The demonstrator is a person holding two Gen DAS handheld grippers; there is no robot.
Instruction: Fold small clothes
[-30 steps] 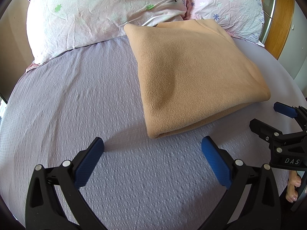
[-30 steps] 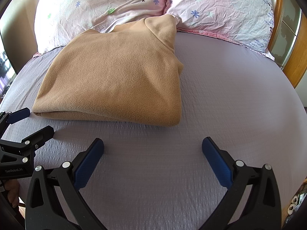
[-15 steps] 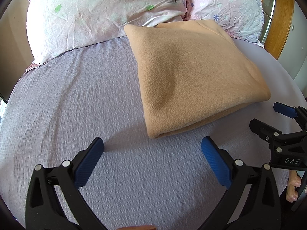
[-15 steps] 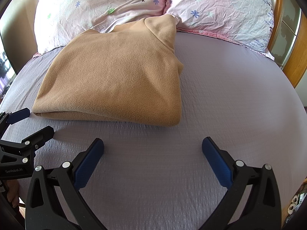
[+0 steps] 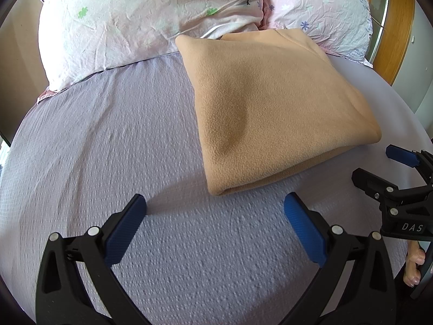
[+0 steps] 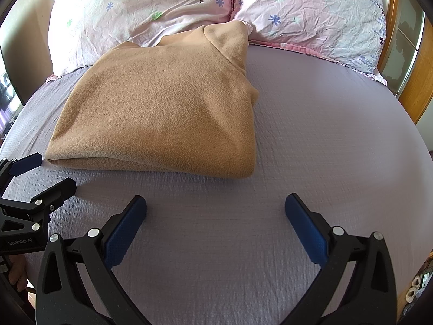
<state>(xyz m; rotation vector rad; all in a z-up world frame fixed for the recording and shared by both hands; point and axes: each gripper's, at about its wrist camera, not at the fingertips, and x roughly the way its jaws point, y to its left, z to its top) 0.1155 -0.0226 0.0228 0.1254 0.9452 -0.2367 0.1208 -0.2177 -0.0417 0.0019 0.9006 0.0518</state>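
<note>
Both tongs open, empty: left tongs [image 5: 215, 215], right tongs [image 6: 215, 215]. Folded tan fleece [image 6: 162, 108] lies on the bed [image 6: 324, 135], ahead between them, far edge against the pillows [image 6: 311, 13]. Folded edge faces me; neither tongs is clearly nearer.

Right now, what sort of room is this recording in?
Most likely a bedroom: a bed with a lilac sheet, two floral pillows at its head, and a wooden headboard. A folded tan fleece lies on the sheet.
</note>
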